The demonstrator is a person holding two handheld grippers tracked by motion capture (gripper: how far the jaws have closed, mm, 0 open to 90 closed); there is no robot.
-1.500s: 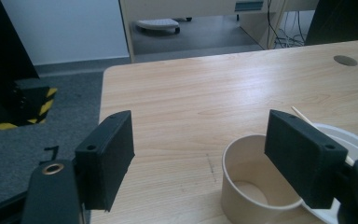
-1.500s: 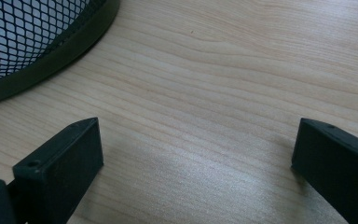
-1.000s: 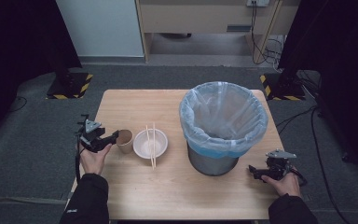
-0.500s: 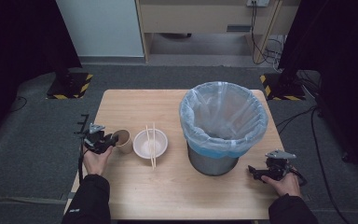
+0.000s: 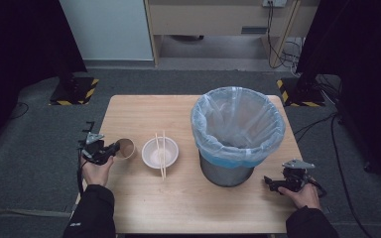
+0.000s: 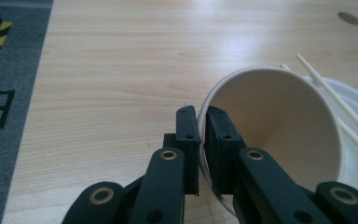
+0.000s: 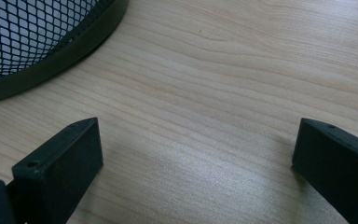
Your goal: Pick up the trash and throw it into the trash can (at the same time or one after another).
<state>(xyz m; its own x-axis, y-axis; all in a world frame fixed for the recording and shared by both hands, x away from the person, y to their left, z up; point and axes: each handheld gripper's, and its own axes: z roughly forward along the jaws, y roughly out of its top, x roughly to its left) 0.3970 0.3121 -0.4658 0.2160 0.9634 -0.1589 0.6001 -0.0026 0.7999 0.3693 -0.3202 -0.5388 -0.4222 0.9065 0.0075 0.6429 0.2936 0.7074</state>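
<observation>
So the table has a big lined bin on the right side, a white bowl with chopsticks laid across it left of that, and a paper cup just beside the bowl, further left.

What just changed: a second ago my left gripper was wide open around the cup rim. It's been closing since, and now the jaws are pinched on the cup wall, one inside and one outside. The cup has tipped too, mouth facing my hand now instead of up. I'd call that a solid grab, so the next move is probably lifting it over to the bin.

My right gripper sits on the near right by the bin base, jaws wide, nothing between them.
</observation>
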